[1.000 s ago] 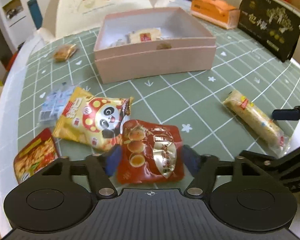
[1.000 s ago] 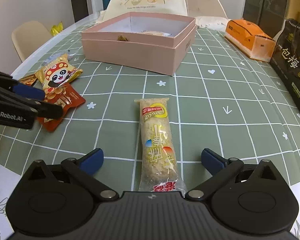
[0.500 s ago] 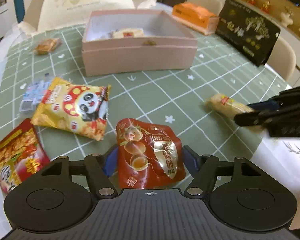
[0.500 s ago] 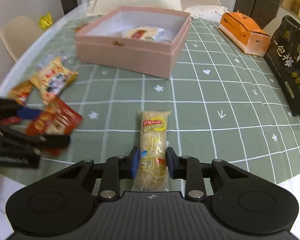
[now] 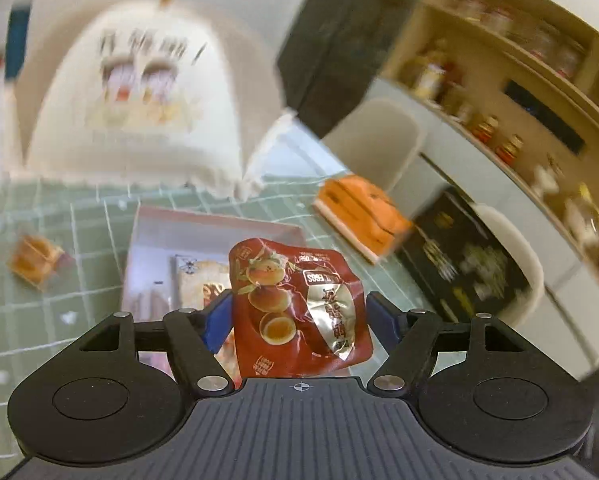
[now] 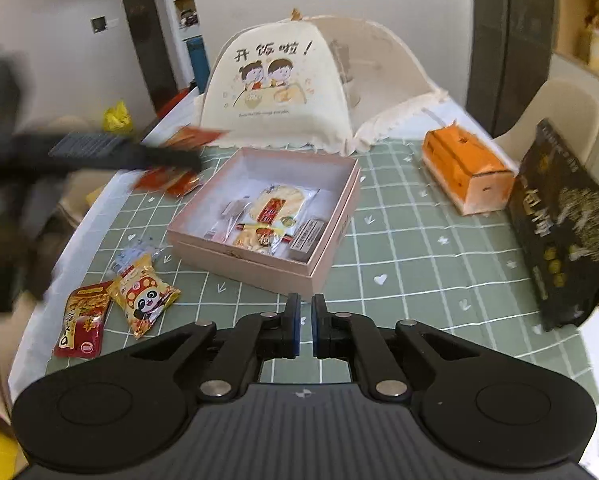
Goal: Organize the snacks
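The left gripper [image 5: 299, 318] clamps a red snack pouch [image 5: 297, 306] above the pink box [image 6: 331, 208], while the right gripper [image 6: 303, 330] sits nearly closed, nothing visible between.

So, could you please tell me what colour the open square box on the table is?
Pale pink open square box, white inside; clearest in the right wrist view.

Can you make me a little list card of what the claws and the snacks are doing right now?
Left claw: gripping the red packet, held up near the pink box
Right claw: shut, nothing visible between its fingers
Pink box: open, several snacks inside
On table: panda packet beside red-yellow packet, outside the box
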### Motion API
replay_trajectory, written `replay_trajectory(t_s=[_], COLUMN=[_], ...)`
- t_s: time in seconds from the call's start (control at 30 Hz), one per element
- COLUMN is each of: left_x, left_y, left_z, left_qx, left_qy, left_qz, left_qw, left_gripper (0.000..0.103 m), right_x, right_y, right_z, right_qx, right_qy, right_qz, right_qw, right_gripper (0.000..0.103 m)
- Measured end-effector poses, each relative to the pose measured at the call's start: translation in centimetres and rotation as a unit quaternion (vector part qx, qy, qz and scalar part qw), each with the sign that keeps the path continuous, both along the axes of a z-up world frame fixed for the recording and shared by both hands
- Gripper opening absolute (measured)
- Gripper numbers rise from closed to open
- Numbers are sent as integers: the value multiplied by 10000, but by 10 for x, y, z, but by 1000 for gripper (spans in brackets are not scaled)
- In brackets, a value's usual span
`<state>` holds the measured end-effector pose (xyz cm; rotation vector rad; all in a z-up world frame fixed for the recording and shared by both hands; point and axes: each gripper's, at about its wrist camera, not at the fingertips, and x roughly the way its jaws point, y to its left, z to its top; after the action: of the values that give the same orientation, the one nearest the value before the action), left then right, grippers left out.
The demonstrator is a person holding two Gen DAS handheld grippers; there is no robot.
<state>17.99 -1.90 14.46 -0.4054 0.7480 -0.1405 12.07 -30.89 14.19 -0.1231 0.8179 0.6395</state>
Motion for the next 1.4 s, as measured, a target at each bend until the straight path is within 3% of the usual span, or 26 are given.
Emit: replay_trajectory(t_s=[0.03,0.07,0.13,0.17,0.3,0.37,0.4,0.47,0.5,0.57,0.67,0.77,0.87,0.93,1.03,1.13,1.23,1.3,1.4], left_x=[17,33,44,42,29,40,43,47,46,39,36,18,-9,-33,-59,-80,-102,-117,-139], left_y=[5,10,14,16,15,7,2,-18,-20,-4,19,48,90,116,146,173,200,214,225], left_z=[-9,-17,-27,-29,-27,-33,-36,-41,-44,-44,-50,-41,-33,-31,-40,-52,-63,-70,-81], left_qx=[-70,-71,42,124,454,830,997,1924,1937,1461,649,420,-123,-423,-466,-410,-431,-462,-601], left_qy=[194,426,646,594,-3,197,278,286,200,16,32,-253,-490,-507,-315,-105,-102,-52,68], left_qz=[169,365,497,521,617,286,66,-79,-139,397,210,428,893,1186,1249,1321,1499,1580,1447], left_qw=[9996,9984,9967,9968,9971,9959,9946,9809,9808,9885,9977,9979,9947,9907,9906,9903,9877,9863,9876], left_gripper=[76,76,76,76,76,76,75,70,71,68,68,67,66,66,66,66,66,66,66], right_x=[2,2,-3,-8,-25,-33,-39,-49,-50,-45,-32,-14,12,37,82,124,134,135,136], right_y=[0,2,4,4,6,4,2,3,3,5,11,17,30,46,84,127,183,221,293], right_z=[-8,-17,-36,-47,-96,-112,-112,-112,-111,-110,-103,-74,-21,13,45,44,32,23,-4], right_qx=[-66,-162,-384,-515,-1067,-1229,-1250,-1439,-1462,-1419,-1230,-741,-206,74,187,-109,-409,-309,-333], right_qy=[114,242,468,516,1005,1188,1032,832,822,917,1061,1074,807,681,433,334,132,331,522], right_qz=[98,249,658,830,1222,1296,1297,1301,1276,1172,887,559,234,195,180,32,292,628,1052], right_qw=[9999,9993,9960,9939,9816,9767,9782,9775,9775,9786,9827,9899,9963,9975,9987,9994,9986,9970,9925], right_gripper=[17,35,62,64,63,52,46,32,30,28,28,28,28,28,29,57,62,70,71])
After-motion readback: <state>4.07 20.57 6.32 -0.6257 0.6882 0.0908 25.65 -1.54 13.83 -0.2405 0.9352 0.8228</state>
